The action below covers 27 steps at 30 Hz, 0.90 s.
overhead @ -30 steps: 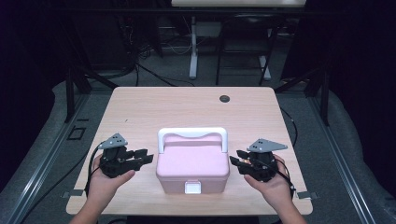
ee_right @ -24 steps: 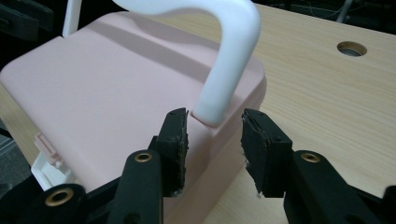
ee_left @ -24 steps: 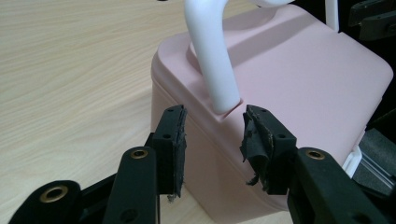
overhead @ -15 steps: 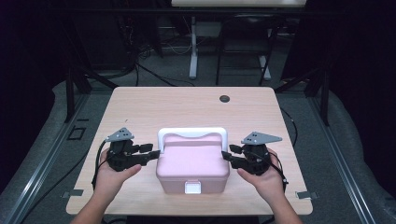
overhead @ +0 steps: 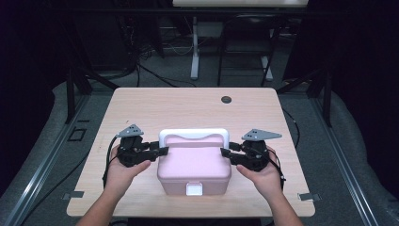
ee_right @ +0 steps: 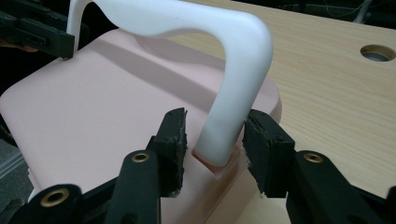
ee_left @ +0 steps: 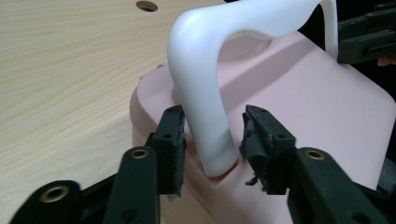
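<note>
So I had the left gripper (overhead: 160, 150) and right gripper (overhead: 226, 153) each straddling a foot of the white handle (overhead: 194, 133) on the pink box (overhead: 194, 165) mid-tabletop (overhead: 188, 103), jaws open, left ones just narrowing, nothing gripped.

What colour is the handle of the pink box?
The handle is white; the left gripper view shows it best, rising from the pink box.
</note>
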Each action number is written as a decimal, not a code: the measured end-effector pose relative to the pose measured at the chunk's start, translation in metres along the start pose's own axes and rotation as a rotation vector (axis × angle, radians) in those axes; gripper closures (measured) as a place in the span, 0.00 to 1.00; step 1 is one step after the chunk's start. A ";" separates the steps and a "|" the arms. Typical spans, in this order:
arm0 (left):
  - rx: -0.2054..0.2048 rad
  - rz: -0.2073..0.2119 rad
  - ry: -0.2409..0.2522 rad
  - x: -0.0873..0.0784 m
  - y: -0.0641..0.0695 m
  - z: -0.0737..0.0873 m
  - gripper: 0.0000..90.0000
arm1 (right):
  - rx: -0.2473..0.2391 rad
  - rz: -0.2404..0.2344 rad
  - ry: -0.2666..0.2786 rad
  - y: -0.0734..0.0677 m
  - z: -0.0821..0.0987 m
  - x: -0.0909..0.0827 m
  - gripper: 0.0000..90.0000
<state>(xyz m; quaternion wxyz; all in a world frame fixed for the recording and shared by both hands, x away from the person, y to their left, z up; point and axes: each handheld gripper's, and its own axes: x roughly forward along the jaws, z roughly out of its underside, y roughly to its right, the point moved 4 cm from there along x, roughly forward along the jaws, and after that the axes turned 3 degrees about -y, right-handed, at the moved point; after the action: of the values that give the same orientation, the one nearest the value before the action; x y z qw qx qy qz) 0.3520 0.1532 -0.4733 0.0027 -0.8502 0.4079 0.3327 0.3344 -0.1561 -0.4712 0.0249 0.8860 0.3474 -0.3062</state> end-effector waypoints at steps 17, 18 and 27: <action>0.042 -0.044 0.035 -0.005 0.004 0.002 0.79 | -0.017 0.026 0.024 -0.004 0.002 -0.001 0.77; 0.039 -0.044 0.043 -0.005 0.005 0.003 0.80 | -0.016 0.026 0.026 -0.005 0.002 -0.002 0.78; 0.058 -0.054 0.037 -0.007 0.008 0.003 0.82 | -0.021 0.026 0.025 -0.007 0.003 -0.006 0.81</action>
<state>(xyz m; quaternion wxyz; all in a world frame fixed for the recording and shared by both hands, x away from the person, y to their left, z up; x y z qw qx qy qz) 0.3419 0.1535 -0.4699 0.0285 -0.8665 0.3943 0.3047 0.3253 -0.1549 -0.4691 0.0337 0.8939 0.3390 -0.2912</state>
